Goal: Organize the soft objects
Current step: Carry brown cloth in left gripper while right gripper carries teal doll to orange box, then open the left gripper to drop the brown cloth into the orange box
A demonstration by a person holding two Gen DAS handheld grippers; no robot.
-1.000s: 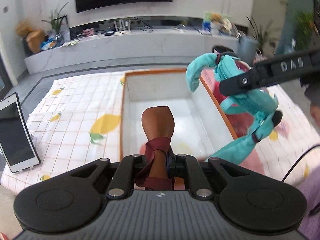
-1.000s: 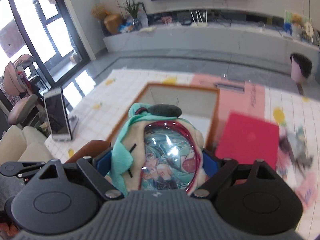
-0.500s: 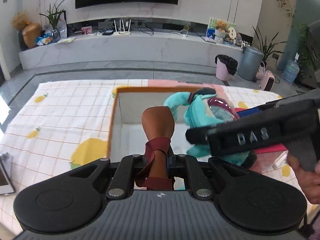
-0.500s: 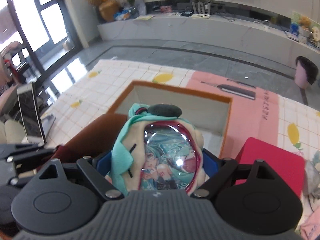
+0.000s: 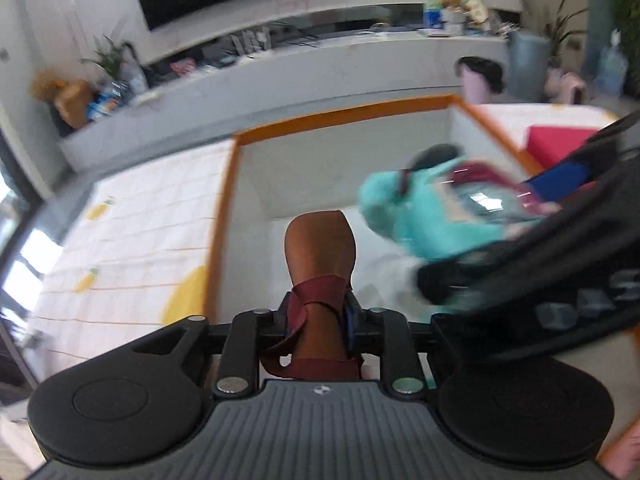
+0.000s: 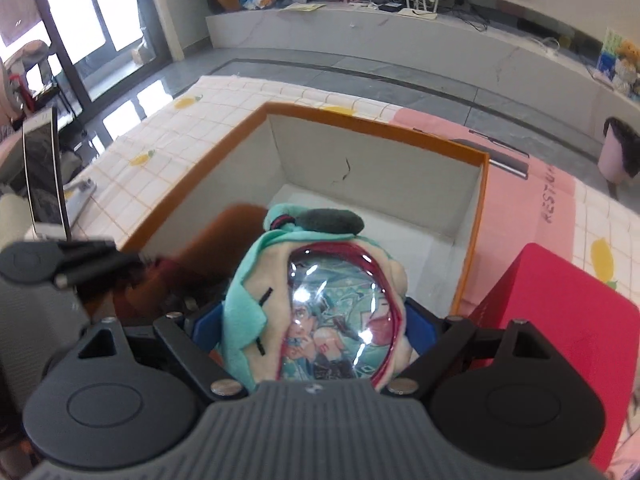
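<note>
My left gripper [image 5: 320, 320] is shut on a brown plush toy [image 5: 320, 248] with a dark red ribbon, held over the near end of the orange-rimmed white box [image 5: 344, 116]. My right gripper [image 6: 312, 328] is shut on a teal plush backpack [image 6: 320, 304] with a clear picture window, held over the same box [image 6: 376, 128]. In the left wrist view the teal plush [image 5: 432, 216] and the right gripper [image 5: 552, 280] sit just to the right of the brown toy. The brown toy also shows in the right wrist view [image 6: 224, 240] at left.
The box stands on a cloth with lemon prints [image 5: 132, 240]. A red box [image 6: 552, 320] lies right of the orange-rimmed one. A phone on a stand [image 6: 44, 176] is at the far left. A pink mat [image 6: 516, 208] lies beyond the box.
Both grippers have moved forward over the box and closer together. The teal plush has come lower, toward the inside of the box, next to the brown toy.
</note>
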